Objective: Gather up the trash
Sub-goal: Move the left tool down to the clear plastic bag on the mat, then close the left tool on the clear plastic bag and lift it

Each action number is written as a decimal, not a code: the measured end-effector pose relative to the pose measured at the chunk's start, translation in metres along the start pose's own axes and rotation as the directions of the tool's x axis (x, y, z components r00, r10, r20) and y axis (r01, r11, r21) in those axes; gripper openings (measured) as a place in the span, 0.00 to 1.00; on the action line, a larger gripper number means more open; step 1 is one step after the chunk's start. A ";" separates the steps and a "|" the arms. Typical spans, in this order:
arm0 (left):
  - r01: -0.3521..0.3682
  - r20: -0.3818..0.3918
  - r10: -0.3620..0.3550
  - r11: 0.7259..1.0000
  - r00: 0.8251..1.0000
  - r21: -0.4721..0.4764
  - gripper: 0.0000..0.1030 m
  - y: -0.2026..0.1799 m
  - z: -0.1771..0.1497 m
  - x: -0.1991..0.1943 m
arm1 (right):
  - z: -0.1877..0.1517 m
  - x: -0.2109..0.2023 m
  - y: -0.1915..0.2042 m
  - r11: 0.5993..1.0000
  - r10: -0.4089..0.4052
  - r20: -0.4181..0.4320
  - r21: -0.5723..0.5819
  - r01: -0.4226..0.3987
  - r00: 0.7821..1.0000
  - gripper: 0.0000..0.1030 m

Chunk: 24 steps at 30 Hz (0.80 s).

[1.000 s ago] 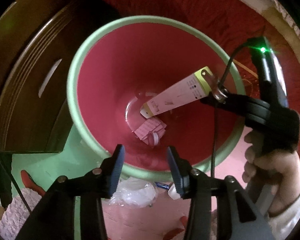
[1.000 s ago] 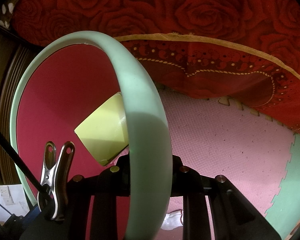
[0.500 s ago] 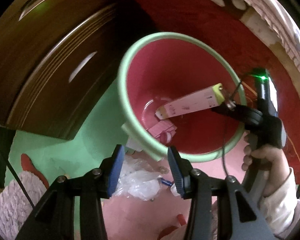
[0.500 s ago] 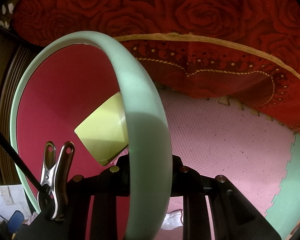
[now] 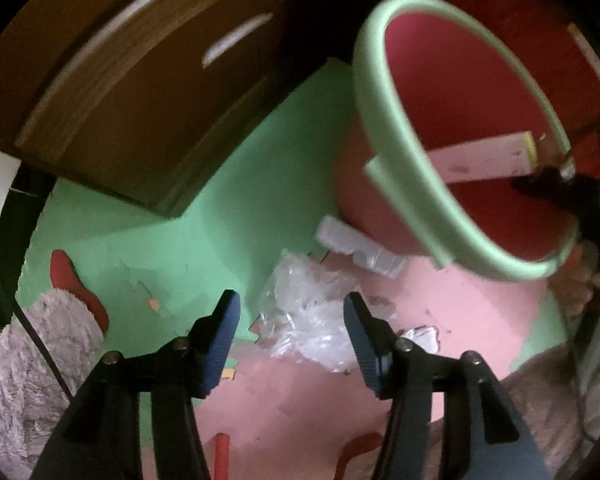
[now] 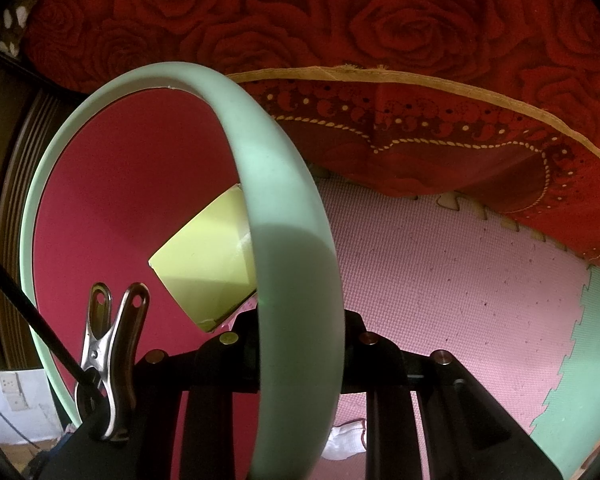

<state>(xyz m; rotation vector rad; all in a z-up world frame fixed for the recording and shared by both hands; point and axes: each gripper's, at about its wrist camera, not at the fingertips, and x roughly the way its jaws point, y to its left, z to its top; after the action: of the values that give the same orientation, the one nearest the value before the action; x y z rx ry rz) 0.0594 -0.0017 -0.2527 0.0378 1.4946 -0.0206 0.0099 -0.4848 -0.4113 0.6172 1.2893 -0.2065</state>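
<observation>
Your left gripper point(image 5: 291, 320) shows two black angular arms tipped with dark blue ribbed pads point(image 5: 222, 342), a silver screw head point(image 5: 179, 343) on each link, and a thin black cable point(image 5: 28, 328) crossing at 8 o'clock. Your right gripper point(image 6: 300, 320) wears the same black linkage, brass-toned screw heads point(image 6: 228, 337) spread across it, and a shiny steel spring clip point(image 6: 110, 364) at 7 o'clock pinching a black cable point(image 6: 28, 316)

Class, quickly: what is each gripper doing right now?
Left gripper: open, jaws just widened, nothing gripped, above crumpled clear plastic wrap.
Right gripper: shut on mint-green rim of the red plastic bin.
</observation>
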 end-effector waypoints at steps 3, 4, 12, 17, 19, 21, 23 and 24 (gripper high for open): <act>-0.011 -0.051 0.010 1.000 0.999 -0.011 0.60 0.002 -0.006 0.020 | 0.000 0.000 0.001 1.000 0.000 0.000 -0.001 0.000 1.000 0.23; -0.007 -0.066 0.006 1.000 0.998 -0.016 0.60 0.002 -0.008 0.026 | 0.000 0.000 0.000 1.000 0.000 0.000 -0.001 0.000 1.000 0.23; -0.011 -0.165 0.009 1.000 0.986 -0.008 0.73 0.001 -0.027 0.067 | 0.000 0.000 0.001 1.000 0.000 0.000 0.000 0.000 1.000 0.23; -0.006 -0.239 0.005 1.000 0.971 -0.002 0.73 -0.005 -0.038 0.099 | 0.000 0.000 0.001 1.000 0.000 0.000 0.001 0.000 1.000 0.23; -0.017 -0.249 0.015 1.000 0.968 -0.007 0.73 -0.005 -0.042 0.111 | 0.000 0.000 0.002 1.000 0.000 0.000 0.002 0.000 1.000 0.23; -0.039 -0.252 0.034 0.999 0.967 -0.013 0.73 -0.004 -0.043 0.122 | 0.000 0.000 0.002 1.000 0.000 0.000 0.002 0.000 1.000 0.23; -0.050 -0.253 0.042 0.998 0.966 -0.027 0.73 -0.002 -0.042 0.133 | -0.001 0.000 0.001 1.000 0.000 0.000 0.001 0.000 1.000 0.23; -0.053 -0.255 0.041 0.998 0.966 -0.037 0.73 -0.001 -0.042 0.138 | -0.001 0.000 0.001 1.000 0.000 0.000 0.001 0.000 1.000 0.23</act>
<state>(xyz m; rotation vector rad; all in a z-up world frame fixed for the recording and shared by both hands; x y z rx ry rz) 0.0276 0.0005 -0.3940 0.0417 1.7504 0.0573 0.0095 -0.4837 -0.4113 0.6178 1.2889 -0.2075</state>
